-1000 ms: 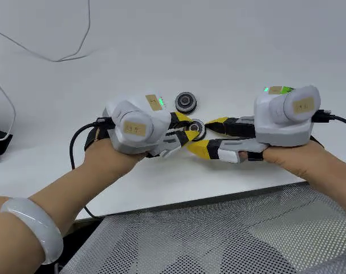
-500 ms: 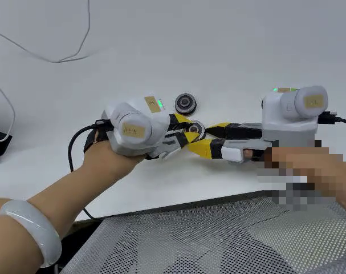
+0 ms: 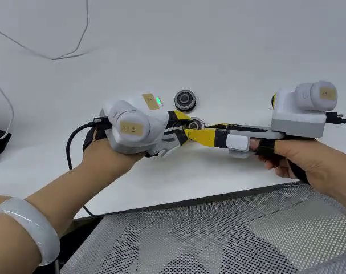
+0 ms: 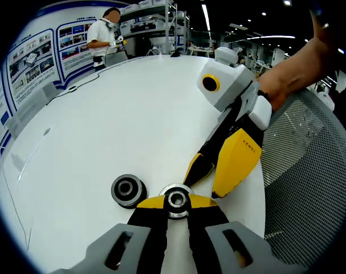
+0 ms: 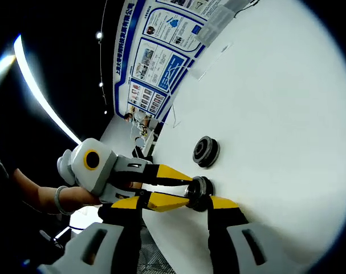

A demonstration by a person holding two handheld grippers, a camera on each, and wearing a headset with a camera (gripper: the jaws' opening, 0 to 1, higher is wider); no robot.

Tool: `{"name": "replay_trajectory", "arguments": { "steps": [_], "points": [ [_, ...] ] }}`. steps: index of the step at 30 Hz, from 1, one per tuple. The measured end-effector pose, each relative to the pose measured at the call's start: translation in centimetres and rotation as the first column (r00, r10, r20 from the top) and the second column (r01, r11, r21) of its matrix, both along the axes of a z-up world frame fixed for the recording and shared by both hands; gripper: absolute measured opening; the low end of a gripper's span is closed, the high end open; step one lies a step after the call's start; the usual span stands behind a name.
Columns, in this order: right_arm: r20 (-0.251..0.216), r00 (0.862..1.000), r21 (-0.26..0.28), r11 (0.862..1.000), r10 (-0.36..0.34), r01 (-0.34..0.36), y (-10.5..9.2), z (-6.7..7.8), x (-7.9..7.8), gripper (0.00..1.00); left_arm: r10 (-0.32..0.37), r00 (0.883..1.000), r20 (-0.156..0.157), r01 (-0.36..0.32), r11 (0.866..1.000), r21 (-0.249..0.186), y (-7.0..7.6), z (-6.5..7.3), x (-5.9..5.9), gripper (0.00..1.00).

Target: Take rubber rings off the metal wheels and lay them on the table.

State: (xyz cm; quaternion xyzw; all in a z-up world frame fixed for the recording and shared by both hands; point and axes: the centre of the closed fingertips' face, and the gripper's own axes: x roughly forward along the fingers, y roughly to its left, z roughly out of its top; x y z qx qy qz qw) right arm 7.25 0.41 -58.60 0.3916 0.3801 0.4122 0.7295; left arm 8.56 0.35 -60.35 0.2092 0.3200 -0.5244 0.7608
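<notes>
Loose wheel [image 3: 185, 100] stands near; tabletop [image 3: 230, 51] open beyond.

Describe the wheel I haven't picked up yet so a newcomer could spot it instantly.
On the white table, the left gripper and right gripper meet on the held wheel. Just beyond it, farther from the person, a second wheel lies flat. It alone is untouched, with its dark rim fully in view.

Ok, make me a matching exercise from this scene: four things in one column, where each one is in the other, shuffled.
Things: 1 gripped wheel; 2 spare wheel; 3 grey cable; 4 bracelet.
Places: A worn on an arm; B lying free on the table; C clamped in the left tongs; D looping over its far side.
Pairs: 1-C; 2-B; 3-D; 4-A.
</notes>
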Motion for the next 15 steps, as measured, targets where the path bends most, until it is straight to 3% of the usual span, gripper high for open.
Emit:
{"name": "replay_trajectory", "arguments": {
  "steps": [1,9,15],
  "points": [
    [-0.022,1.0,0.001,1.0,-0.008,0.008,-0.1,-0.1,0.1,0.46,-0.002,1.0,0.001,0.002,1.0,0.0,0.0,0.0,0.0,0.12],
    [-0.067,0.997,-0.06,0.997,-0.044,0.04,-0.6,-1.5,0.6,0.25,-0.011,1.0,0.008,0.01,1.0,0.005,-0.1,0.1,-0.1,0.12],
    [-0.074,0.995,-0.097,0.994,-0.065,0.058,-0.5,-1.7,0.6,0.22,-0.012,1.0,0.01,0.012,1.0,0.003,-0.1,0.1,0.0,0.12]
  ]
}}
